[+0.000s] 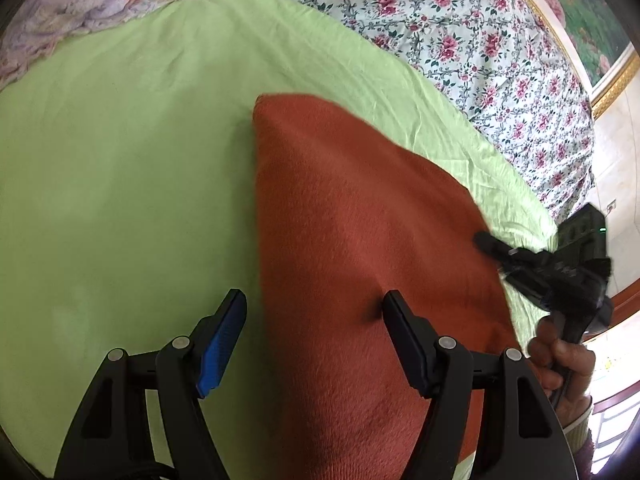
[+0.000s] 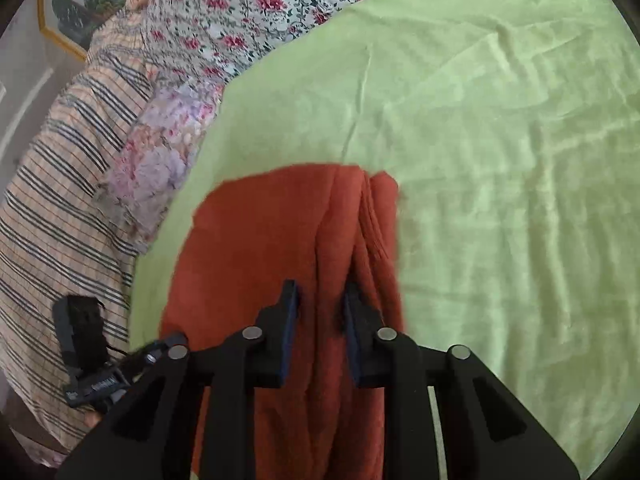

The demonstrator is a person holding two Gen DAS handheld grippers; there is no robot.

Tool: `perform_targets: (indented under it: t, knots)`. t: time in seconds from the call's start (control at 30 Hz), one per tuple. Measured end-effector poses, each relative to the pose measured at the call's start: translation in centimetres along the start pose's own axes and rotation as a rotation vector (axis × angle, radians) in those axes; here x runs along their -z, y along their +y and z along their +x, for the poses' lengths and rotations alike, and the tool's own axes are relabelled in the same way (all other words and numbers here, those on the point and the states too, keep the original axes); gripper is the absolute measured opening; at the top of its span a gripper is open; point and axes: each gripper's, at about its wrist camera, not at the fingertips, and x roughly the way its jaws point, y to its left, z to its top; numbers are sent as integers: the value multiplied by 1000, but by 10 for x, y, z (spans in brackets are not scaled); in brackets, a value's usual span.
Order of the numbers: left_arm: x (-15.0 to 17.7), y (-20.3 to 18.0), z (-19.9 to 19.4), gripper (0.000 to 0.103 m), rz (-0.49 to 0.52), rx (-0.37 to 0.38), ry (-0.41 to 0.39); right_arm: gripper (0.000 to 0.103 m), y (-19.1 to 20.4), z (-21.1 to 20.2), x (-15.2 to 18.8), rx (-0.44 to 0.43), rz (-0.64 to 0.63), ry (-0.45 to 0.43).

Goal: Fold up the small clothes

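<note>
Rust-red garment lies on green sheet on bed, floral quilt beyond it. Right gripper jaws narrow, pinching bunched fold of garment. Left gripper jaws wide, straddling garment's left edge, nothing gripped.

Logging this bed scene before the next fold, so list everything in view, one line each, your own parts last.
rust-red garment: one, rust red, lying on the green sheet
green sheet: one, light green, spread over the bed
floral cover: one, white with pink flowers, beyond the sheet
striped cloth: one, peach with dark stripes, bed edge
framed picture: one, gold frame, on the wall
left gripper: one, black, jaws open over the garment's edge
right gripper: one, black, jaws closed on a garment fold
hand: one, holding the right gripper
</note>
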Motion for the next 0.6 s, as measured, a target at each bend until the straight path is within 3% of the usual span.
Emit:
perform_targets:
  t: [0.1,0.13,0.17,0.3,0.33,0.37,0.4,0.47,0.6]
  knots:
    - [-16,-5,5,72,12,14,-2,11,19,-30,-4,-61,-75,-124]
    - [-20,-4,9,72,11,24,2,11,23,-36,-1,-33,-158,-222]
    - [-29,-3,17,72,7,35,17,11,23,-37,1,7,-156,-242]
    - [-60,12,47,70,-51,91,72,11,1,-14,7,113,-138,-154]
    - [-69,16,54,62,-67,111,77,11,-4,-9,8,121,-125,-140]
    - [-79,21,59,48,-80,125,79,11,-7,-7,9,122,-124,-136]
    - [-88,25,64,44,-91,129,82,11,-7,-7,10,130,-121,-142]
    - [-107,33,73,16,-117,151,75,11,-9,-4,9,150,-114,-153]
    - [-133,19,65,2,-36,98,-24,11,0,-16,7,116,-146,-194]
